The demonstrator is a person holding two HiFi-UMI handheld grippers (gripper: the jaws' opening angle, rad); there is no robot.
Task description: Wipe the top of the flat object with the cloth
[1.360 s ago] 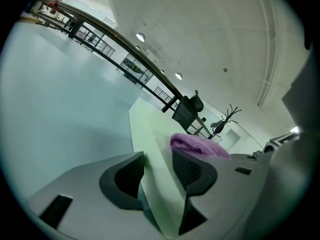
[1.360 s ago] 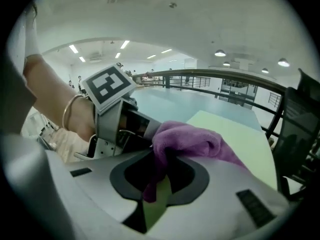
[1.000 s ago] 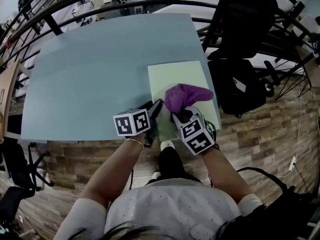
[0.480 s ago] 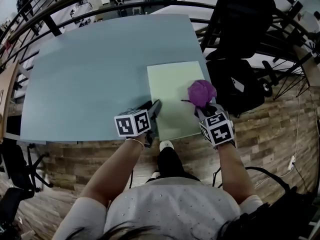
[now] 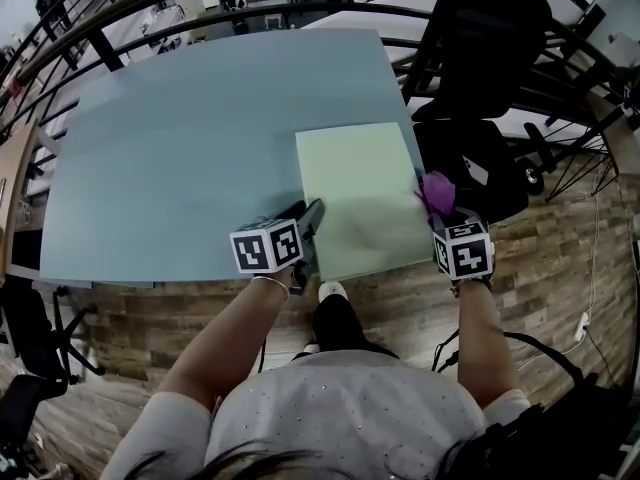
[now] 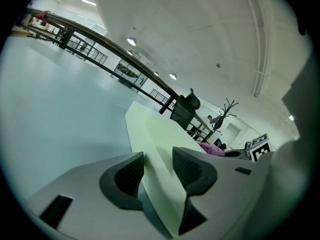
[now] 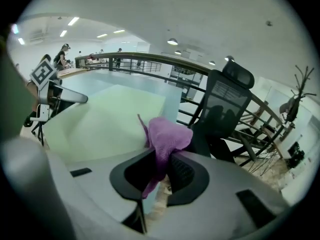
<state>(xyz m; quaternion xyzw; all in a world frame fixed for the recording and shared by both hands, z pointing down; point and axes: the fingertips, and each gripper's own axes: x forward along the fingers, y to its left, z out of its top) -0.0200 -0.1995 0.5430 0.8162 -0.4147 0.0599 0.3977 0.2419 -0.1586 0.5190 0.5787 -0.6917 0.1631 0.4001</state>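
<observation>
R gripper (image 5: 441, 214) has swept its purple cloth (image 5: 436, 190) rightwards across the pale green sheet (image 5: 355, 188), from the front-middle out to the sheet's right edge. Its fingers are clamped on the cloth, with a bunch sticking up above them and a tail hanging below. Cloth looks just past the edge, tho I can't tell whether it touches the sheet. L gripper (image 5: 312, 214) hasn't budged. Its fingers are wide apart, straddling the sheet's front-left edge and gripping nothing. Sheet lies flat at the front-right corner of the blue-grey bench (image 5: 190, 138).
</observation>
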